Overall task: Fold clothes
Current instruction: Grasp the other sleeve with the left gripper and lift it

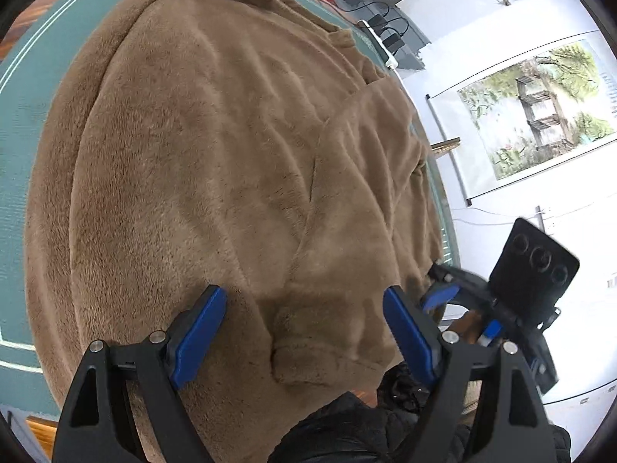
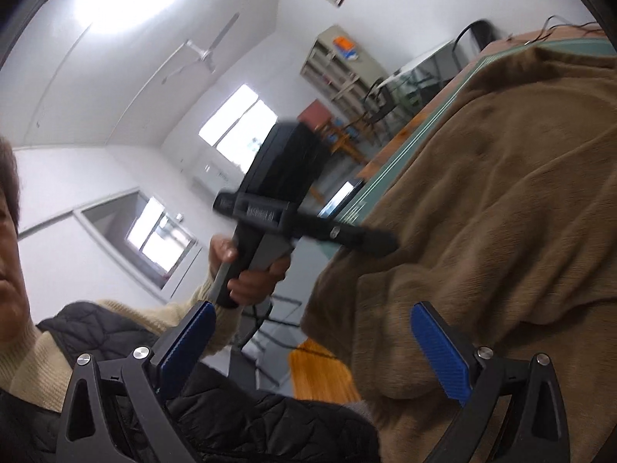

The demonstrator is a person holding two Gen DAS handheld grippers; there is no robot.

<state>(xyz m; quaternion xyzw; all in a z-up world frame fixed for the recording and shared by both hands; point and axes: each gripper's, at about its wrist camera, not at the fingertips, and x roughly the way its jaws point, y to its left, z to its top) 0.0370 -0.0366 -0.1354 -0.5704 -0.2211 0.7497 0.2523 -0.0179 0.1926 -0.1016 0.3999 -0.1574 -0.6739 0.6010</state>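
Brown fleece garment lies spread on green mat. Your left gripper is wide open over its near edge, holding nothing. Your right gripper is also wide open, empty, w/ one pad beside the fabric.

A green table with white lines fills the left side. A big brown fuzzy garment lies on it.

You see a brown garment of thick, matt, plush fleece lying on a teal mat with a dull, finely ribbed surface. Your left gripper has matt black plastic arms, blue textured pads and shiny metal pins.
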